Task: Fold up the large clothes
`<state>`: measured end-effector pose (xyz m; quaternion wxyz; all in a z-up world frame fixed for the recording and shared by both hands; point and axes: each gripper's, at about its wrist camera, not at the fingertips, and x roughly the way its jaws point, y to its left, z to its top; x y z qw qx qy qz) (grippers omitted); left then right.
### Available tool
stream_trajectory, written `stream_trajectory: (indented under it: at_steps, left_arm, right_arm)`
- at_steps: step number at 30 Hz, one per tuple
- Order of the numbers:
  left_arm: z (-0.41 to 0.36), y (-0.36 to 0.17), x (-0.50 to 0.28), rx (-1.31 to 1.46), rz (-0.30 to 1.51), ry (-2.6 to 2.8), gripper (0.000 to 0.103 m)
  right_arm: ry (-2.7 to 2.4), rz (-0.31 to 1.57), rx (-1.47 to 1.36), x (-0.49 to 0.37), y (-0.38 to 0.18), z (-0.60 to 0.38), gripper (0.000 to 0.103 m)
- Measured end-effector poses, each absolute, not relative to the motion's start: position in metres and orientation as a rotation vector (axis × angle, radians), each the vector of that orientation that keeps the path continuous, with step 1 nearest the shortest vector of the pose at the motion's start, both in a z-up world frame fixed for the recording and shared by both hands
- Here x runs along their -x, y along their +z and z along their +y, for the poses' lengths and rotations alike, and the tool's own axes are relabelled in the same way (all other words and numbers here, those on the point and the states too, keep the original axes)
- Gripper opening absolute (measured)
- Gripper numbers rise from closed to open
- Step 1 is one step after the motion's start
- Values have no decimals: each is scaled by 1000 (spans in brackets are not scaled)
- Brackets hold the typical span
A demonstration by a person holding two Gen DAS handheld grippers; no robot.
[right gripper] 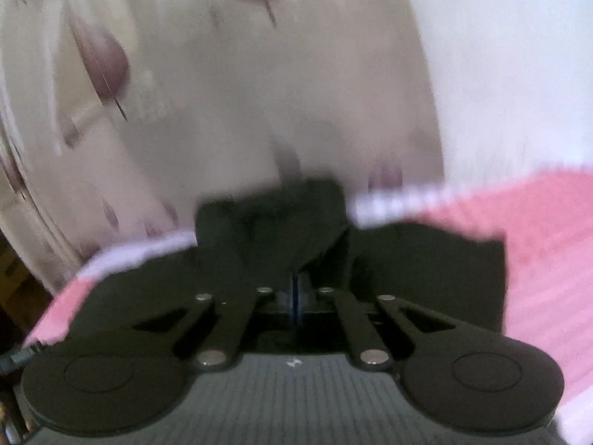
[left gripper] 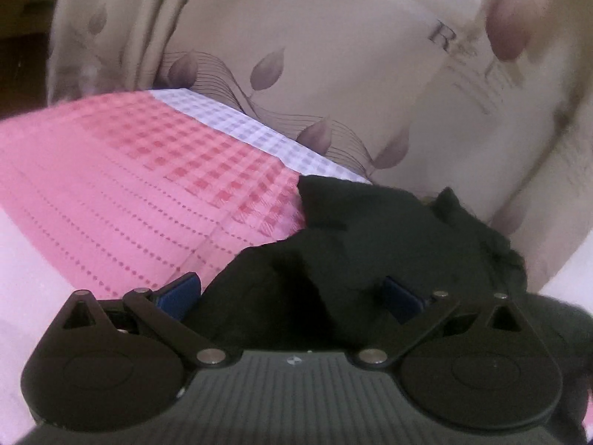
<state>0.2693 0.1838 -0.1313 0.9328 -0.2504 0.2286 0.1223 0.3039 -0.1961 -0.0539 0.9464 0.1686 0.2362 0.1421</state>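
Left wrist view: the black garment [left gripper: 370, 237] lies bunched on the pink checked cloth [left gripper: 129, 170], at that cloth's near right corner, probably laid there so its edges can be found and squared for a fold. Beyond the pink checked cloth runs its white checked border [left gripper: 259, 129], and past that the beige leaf-print cover [left gripper: 352, 55]. The left gripper [left gripper: 292, 296] stands with its jaws spread wide; black fabric sits between its blue pads [left gripper: 181, 293], which do not press on it. In the blurred right wrist view, the right gripper [right gripper: 295, 296] has its jaws drawn together, and a raised peak of the garment just ahead suggests it pinches a fold, likely to lift or pull it straight.
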Motion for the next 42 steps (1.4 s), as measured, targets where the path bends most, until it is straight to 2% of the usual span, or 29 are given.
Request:
stream_trajectory:
  at_steps: [2, 4, 7, 9, 11, 13, 16, 19, 21, 22, 25, 28, 29, 33, 37, 39, 40, 41, 42]
  left_arm:
    - [180, -129, -267, 500, 475, 257, 102]
    - [177, -131, -269, 487, 494, 266, 102]
    - [175, -131, -268, 479, 496, 281, 103]
    - [174, -130, -264, 479, 481, 295, 102]
    - [171, -122, -254, 458, 431, 296, 98]
    - [166, -105, -242, 432, 346, 264, 98]
    - [157, -77, -247, 421, 296, 180, 99]
    - [149, -61, -278, 380, 311, 129, 98]
    - [147, -63, -308, 344, 363, 129, 92]
    - [147, -69, -322, 344, 402, 129, 85]
    - [152, -94, -359, 346, 554, 151, 82]
    - [163, -128, -375, 377, 651, 180, 91]
    - [166, -133, -372, 393, 633, 176, 90]
    - [158, -137, -372, 313, 636, 212, 94]
    - [154, -139, -385, 265, 655, 263, 103]
    - [150, -140, -390, 233, 669, 279, 103]
    - [150, -138, -387, 225, 660, 281, 101]
    - [150, -132, -381, 215, 639, 283, 91]
    - [151, -123, -369, 202, 603, 284, 85]
  right_arm:
    - [225, 456, -303, -298, -53, -206, 0]
    - [179, 507, -250, -304, -70, -213, 1]
    - [176, 610, -281, -312, -105, -220, 1]
    - [159, 586, -352, -305, -113, -227, 1]
    - [147, 484, -444, -293, -102, -234, 1]
    - [187, 392, -396, -280, -77, -226, 1]
    - [330, 393, -281, -284, -50, -196, 1]
    - [383, 443, -168, -304, -47, -164, 1]
    - [358, 502, -85, -317, -58, -149, 1]
    - [350, 531, -73, -327, -67, -147, 1]
    - [272, 617, 14, -338, -101, -148, 1]
    - [273, 671, -64, -345, -131, -167, 0]
    - [283, 666, -91, -341, -137, -174, 0]
    - [294, 667, -148, -340, -145, -181, 0]
    - [299, 651, -178, -341, -149, -183, 0]
    - [300, 657, -177, -347, -147, -183, 0]
    - [301, 658, -172, -348, -146, -182, 0]
    - [304, 659, -176, -347, -146, -182, 0]
    - [314, 661, -198, -344, -144, -187, 0]
